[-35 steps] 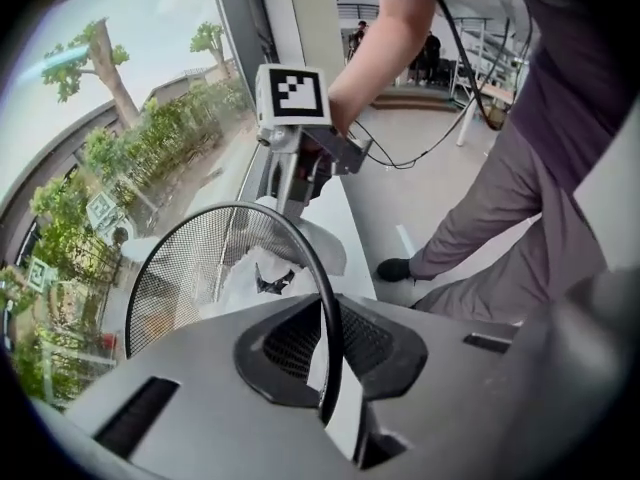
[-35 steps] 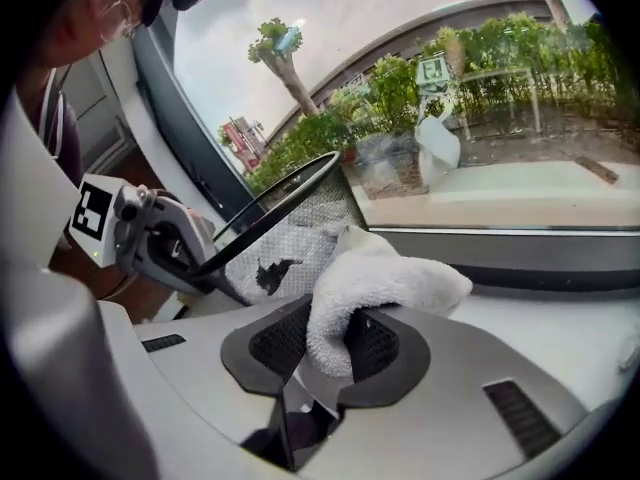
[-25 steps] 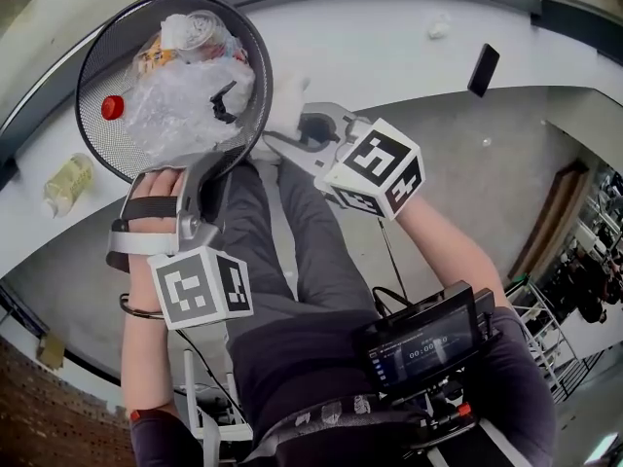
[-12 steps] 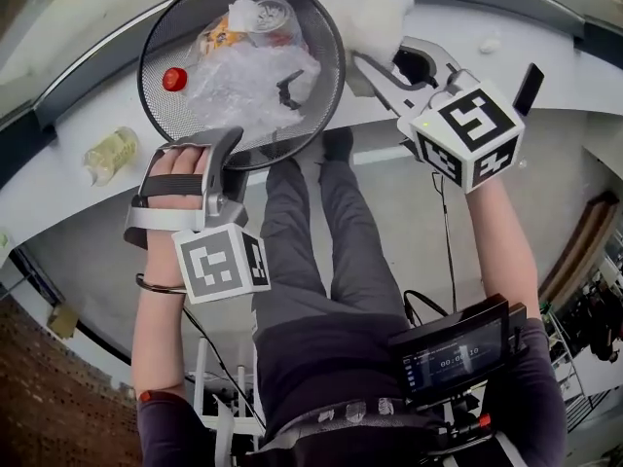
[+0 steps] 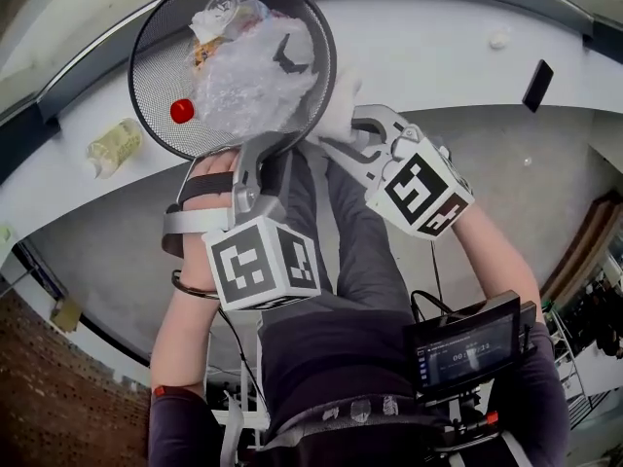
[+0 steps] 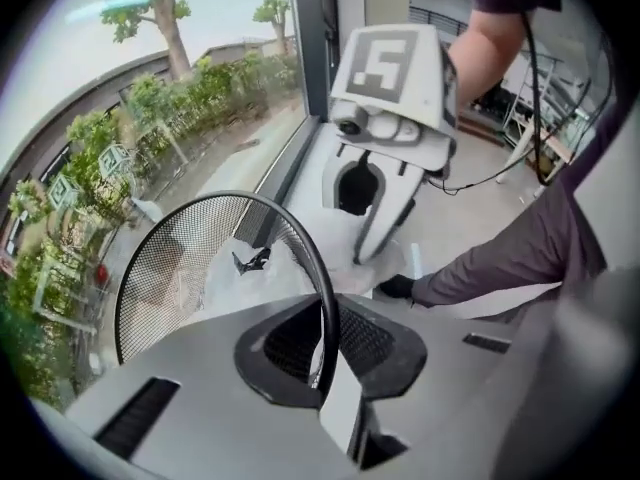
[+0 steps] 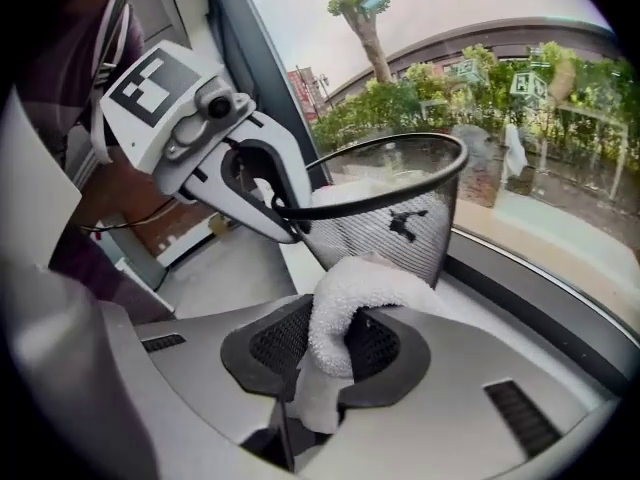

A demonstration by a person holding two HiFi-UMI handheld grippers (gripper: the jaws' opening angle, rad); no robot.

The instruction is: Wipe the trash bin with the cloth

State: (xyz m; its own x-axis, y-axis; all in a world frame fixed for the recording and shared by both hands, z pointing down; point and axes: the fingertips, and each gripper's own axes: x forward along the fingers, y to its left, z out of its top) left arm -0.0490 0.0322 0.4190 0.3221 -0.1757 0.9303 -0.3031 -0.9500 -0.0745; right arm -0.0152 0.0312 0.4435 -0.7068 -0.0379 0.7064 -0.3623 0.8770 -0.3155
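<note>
A black mesh trash bin [image 5: 161, 86] is tipped toward me over the white ledge, with clear plastic and a red cap [image 5: 181, 111] inside. My left gripper [image 5: 255, 152] is shut on the bin's near rim [image 6: 305, 243]. Its jaws have just been closing, with the rim wire between them. My right gripper [image 5: 336, 136] is shut on a white cloth [image 5: 341, 100]. The cloth [image 7: 345, 308] bulges out of the jaws and presses on the bin's outer mesh wall [image 7: 400, 228], just right of the left gripper [image 7: 288, 213].
A plastic bottle [image 5: 112, 146] lies on the ledge at the left. A black phone-like slab [image 5: 536, 85] and a small white scrap [image 5: 499, 39] sit at the far right. The person's legs and a chest-mounted screen [image 5: 467, 343] fill the lower view. A window runs behind the ledge.
The right gripper has brought the cloth from beside the bin's far right rim down to its near side. The bin and the left gripper have shifted right and tilted.
</note>
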